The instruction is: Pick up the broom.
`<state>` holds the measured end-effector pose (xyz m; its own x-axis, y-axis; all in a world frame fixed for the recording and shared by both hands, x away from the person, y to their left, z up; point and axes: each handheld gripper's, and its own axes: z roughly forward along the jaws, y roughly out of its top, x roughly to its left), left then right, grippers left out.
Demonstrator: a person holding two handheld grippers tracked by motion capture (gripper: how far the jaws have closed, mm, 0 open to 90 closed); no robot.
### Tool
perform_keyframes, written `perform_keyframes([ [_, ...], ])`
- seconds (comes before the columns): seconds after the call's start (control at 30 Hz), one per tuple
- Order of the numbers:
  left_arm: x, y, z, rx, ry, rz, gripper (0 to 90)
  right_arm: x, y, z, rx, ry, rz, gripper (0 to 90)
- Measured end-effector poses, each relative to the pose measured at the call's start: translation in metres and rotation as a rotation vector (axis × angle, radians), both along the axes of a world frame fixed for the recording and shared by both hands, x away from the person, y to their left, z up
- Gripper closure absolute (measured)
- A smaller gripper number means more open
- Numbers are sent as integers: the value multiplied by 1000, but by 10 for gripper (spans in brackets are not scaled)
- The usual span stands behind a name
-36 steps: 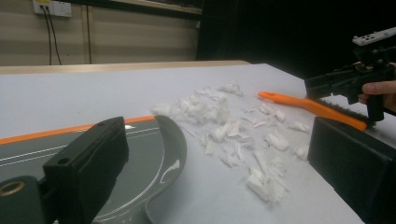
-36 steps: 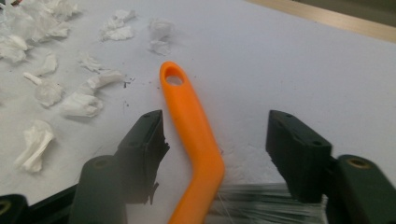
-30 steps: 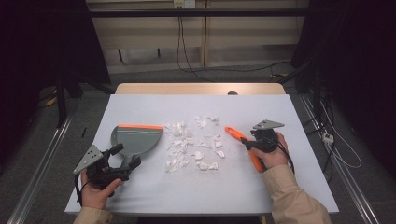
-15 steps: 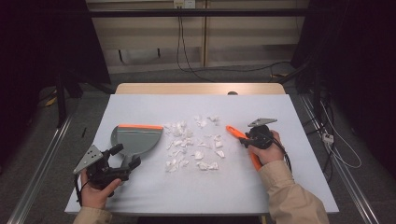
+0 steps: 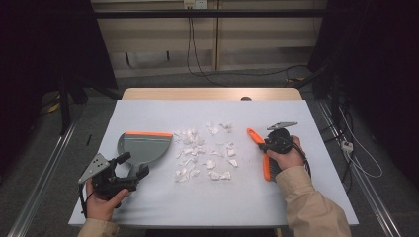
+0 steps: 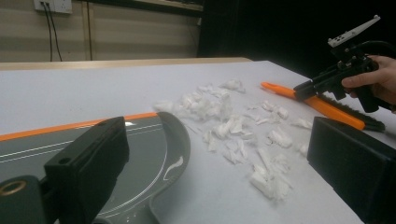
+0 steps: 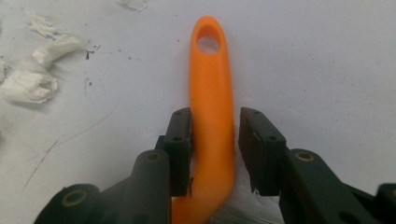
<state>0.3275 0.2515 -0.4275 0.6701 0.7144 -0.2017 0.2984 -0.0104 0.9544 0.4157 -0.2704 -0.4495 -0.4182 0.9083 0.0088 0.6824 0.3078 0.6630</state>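
Orange and stiff, the brush (image 5: 260,148) lies at three o'clock of the paper scraps (image 5: 205,153), its smooth, likely slippery handle best pinched mid-length, where the right gripper (image 7: 212,144) has just closed around it; the left gripper (image 5: 129,165) gapes empty by the dustpan (image 5: 143,147).

Pale wall panels (image 5: 158,44) w/ cables, grey floor (image 5: 44,143), dark surroundings.

One dustpan (image 5: 143,147), one brush (image 5: 260,150), two grippers (image 5: 122,174) (image 5: 269,143), and a scatter of white paper scraps (image 5: 205,155), too many to count
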Motion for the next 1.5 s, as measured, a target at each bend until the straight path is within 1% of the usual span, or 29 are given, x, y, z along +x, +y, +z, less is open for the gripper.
perform_keyframes([
  [0.03,0,0,0,-2,1,-2,52,0,0,0,3,6,-5,660],
  [0.1,0,0,-1,2,5,-3,52,1,0,0,3,18,-1,658],
  [0.27,0,-1,-1,6,6,-7,52,3,0,0,12,33,-11,668],
  [0.43,0,0,-1,1,5,-6,52,4,2,3,-12,59,-18,686],
  [0.57,0,0,-1,4,5,-7,52,3,2,6,-30,92,-19,689],
  [0.67,0,-1,-1,7,4,-8,52,3,2,7,-25,104,-28,690],
  [0.87,0,-3,-1,14,3,-10,52,6,5,7,-40,133,-41,696],
  [0.9,0,-3,-1,16,2,-12,53,7,5,7,-31,142,-42,695],
  [0.93,0,-3,-1,14,3,-13,53,8,3,6,-10,155,-52,696],
  [1.07,-1,-4,0,15,0,-14,54,8,2,5,-3,155,-49,697],
  [1.1,-1,-3,0,16,0,-14,54,8,1,5,9,150,-48,698],
  [1.13,-1,-3,0,15,0,-13,54,8,-1,5,22,158,-53,699],
  [1.17,-1,-3,0,15,1,-14,54,9,-1,4,24,157,-52,700],
  [1.27,-1,-4,0,16,-3,-16,54,7,1,4,12,149,-60,701],
  [1.5,-3,-4,2,13,-8,-10,54,8,1,5,9,152,-63,704],
])
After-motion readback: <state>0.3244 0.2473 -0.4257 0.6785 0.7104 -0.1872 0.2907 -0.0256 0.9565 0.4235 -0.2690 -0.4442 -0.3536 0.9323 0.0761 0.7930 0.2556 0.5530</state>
